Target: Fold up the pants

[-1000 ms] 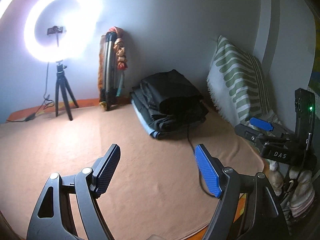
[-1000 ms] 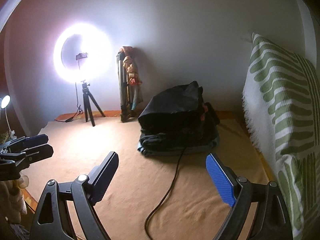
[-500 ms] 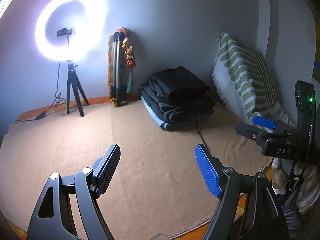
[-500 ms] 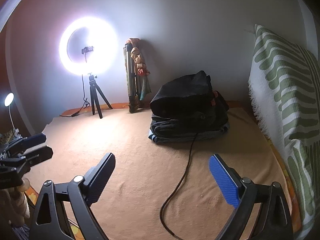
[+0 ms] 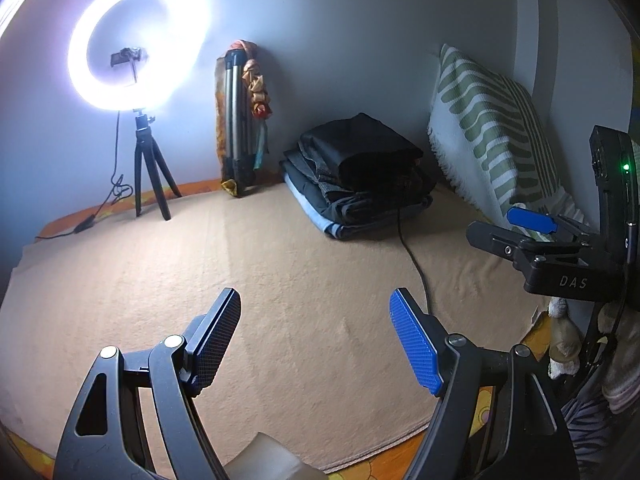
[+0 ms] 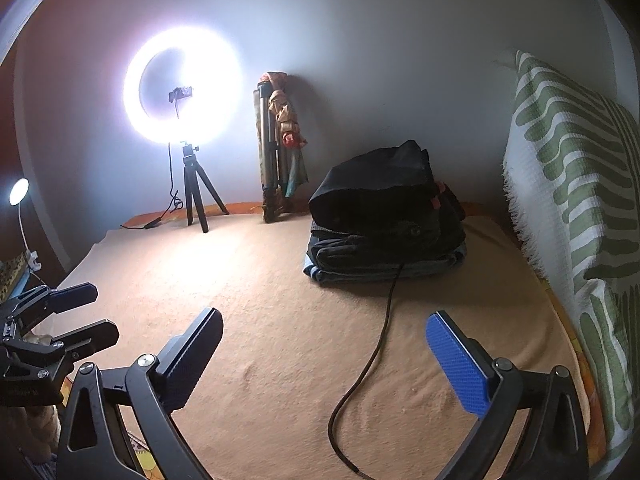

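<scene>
A stack of folded dark pants (image 5: 360,176) lies on a light blue garment at the far side of the tan blanket (image 5: 280,280), near the wall; the right wrist view shows the stack (image 6: 384,220) too. My left gripper (image 5: 315,300) hangs open over bare blanket, well short of the stack, with nothing between its fingers. My right gripper (image 6: 325,320) is also over the blanket, its jaws opening, and nothing is between them either. Each gripper shows at the edge of the other's view: the right gripper (image 5: 500,228), the left gripper (image 6: 92,312).
A black cable (image 6: 384,320) runs from the stack across the blanket toward me. A lit ring light on a small tripod (image 5: 136,40) and a folded tripod (image 5: 236,120) stand at the wall. A green-and-white pillow (image 5: 492,128) leans at the right. A small lamp (image 6: 18,192) glows far left.
Both grippers have sunk a little toward the blanket, and more of the bed shows in each view. The right gripper's fingers have spread wider. The left gripper's fingers keep the same gap.
</scene>
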### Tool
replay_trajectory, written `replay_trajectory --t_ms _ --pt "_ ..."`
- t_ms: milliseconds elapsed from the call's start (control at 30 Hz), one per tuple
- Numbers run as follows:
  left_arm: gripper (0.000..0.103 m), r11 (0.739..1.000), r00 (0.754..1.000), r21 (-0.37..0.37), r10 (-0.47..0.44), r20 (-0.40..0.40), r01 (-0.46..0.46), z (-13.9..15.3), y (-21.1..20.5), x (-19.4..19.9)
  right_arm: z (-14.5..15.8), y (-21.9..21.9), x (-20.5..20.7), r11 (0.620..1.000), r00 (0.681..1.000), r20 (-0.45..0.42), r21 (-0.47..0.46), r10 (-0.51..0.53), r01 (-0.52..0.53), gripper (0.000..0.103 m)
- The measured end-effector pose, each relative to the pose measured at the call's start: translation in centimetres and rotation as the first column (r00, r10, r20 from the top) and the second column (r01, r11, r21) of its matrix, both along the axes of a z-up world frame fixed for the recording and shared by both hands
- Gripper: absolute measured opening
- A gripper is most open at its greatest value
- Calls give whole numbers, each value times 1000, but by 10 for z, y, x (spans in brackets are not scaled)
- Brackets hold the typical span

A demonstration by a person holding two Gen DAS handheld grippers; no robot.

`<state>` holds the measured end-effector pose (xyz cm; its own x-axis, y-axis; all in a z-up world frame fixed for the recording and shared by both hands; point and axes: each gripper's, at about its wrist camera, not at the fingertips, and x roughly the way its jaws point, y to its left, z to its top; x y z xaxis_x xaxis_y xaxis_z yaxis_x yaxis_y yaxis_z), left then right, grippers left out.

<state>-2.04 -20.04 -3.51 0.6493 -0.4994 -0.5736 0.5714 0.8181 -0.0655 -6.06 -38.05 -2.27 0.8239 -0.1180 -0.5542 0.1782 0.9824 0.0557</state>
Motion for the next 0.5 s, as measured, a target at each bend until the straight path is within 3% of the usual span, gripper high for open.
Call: replay_trajectory --t_ms 500 --pt "77 1000 1000 5 5 -2 -5 0 -2 -1 0 3 1 1000 1000 -1 -2 9 -9 103"
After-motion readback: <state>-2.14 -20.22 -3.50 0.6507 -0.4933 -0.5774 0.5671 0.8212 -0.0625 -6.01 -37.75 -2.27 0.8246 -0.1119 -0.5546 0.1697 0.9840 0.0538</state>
